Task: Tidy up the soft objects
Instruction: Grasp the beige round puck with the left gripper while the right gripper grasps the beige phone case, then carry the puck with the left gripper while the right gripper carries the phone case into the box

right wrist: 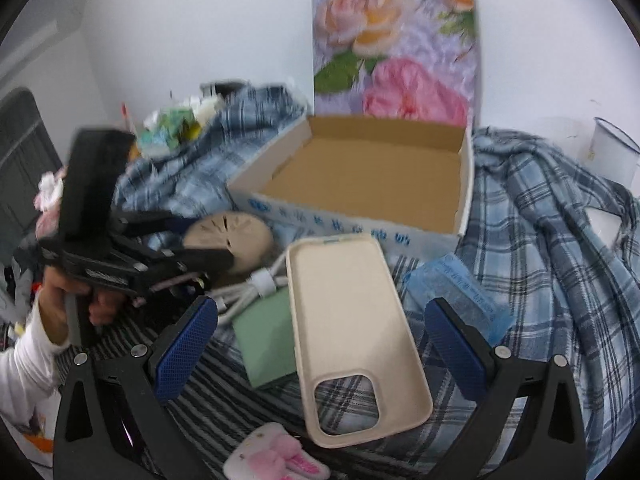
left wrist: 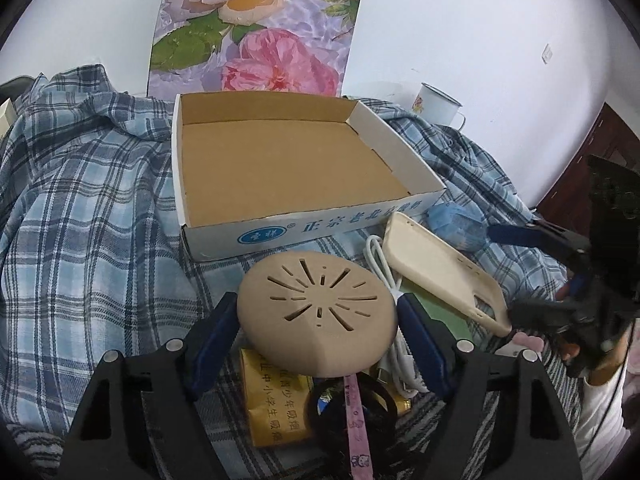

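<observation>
**Evidently mid-pick: tan disc between the left jaws, box waiting empty**

Tan perforated silicone disc [left wrist: 318, 312], one, sits between the left gripper [left wrist: 318, 318] pads, jaws closed onto its two edges; whether it is lifted or resting on the clutter, can't tell. Likely gripped for transfer into the cardboard box [left wrist: 304, 220] just beyond, open-topped and with nothing inside.

Right gripper [right wrist: 320, 344]: jaws wide apart, straddling the cream phone case [right wrist: 352, 328] without touching it; probably lined up as the next pick.

Around them, on the plaid cloth [left wrist: 88, 208]:
- one white cable [left wrist: 380, 268], coiled, beside the case
- one green pad [right wrist: 264, 340], partly under the case
- one blue packet [right wrist: 460, 296]
- one pink bunny clip [right wrist: 280, 458]
- one yellow packet [left wrist: 272, 400]
- one enamel mug [left wrist: 436, 106], back by the wall
</observation>
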`<action>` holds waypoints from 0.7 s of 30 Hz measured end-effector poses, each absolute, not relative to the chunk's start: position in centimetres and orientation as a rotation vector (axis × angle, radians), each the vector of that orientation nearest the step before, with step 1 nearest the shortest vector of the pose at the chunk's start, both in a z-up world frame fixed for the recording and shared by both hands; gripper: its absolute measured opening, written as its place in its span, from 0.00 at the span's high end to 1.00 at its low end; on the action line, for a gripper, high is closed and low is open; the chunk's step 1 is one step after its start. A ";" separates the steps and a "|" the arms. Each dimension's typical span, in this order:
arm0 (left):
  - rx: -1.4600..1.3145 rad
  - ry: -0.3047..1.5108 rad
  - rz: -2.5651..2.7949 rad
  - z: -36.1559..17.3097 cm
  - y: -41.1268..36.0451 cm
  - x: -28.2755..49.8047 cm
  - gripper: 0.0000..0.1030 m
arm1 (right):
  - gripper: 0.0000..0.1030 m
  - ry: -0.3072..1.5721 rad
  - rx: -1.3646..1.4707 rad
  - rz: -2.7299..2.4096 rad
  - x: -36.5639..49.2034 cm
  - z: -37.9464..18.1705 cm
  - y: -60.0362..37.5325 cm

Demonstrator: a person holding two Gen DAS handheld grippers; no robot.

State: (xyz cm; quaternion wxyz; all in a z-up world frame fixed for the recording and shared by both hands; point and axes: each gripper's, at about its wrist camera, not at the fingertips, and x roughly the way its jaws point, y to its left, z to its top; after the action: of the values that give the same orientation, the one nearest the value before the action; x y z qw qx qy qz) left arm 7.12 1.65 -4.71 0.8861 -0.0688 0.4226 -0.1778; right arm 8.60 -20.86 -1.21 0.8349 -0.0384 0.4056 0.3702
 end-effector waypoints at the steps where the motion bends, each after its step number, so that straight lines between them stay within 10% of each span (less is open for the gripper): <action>1: -0.143 0.877 -0.372 -4.7 1.7 7.1 0.21 | 0.00 0.879 -0.109 0.788 8.8 -1.5 -20.4; 21: -0.143 0.787 -0.310 -3.1 2.5 6.6 0.21 | 0.28 0.946 -0.296 0.736 9.6 -3.6 -18.0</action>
State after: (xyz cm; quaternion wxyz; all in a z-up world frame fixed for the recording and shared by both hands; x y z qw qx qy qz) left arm 6.55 2.47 -3.11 0.9094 -0.0696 0.3815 -0.1505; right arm 9.64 -18.05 -3.65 0.8155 -0.1388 0.4436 0.3448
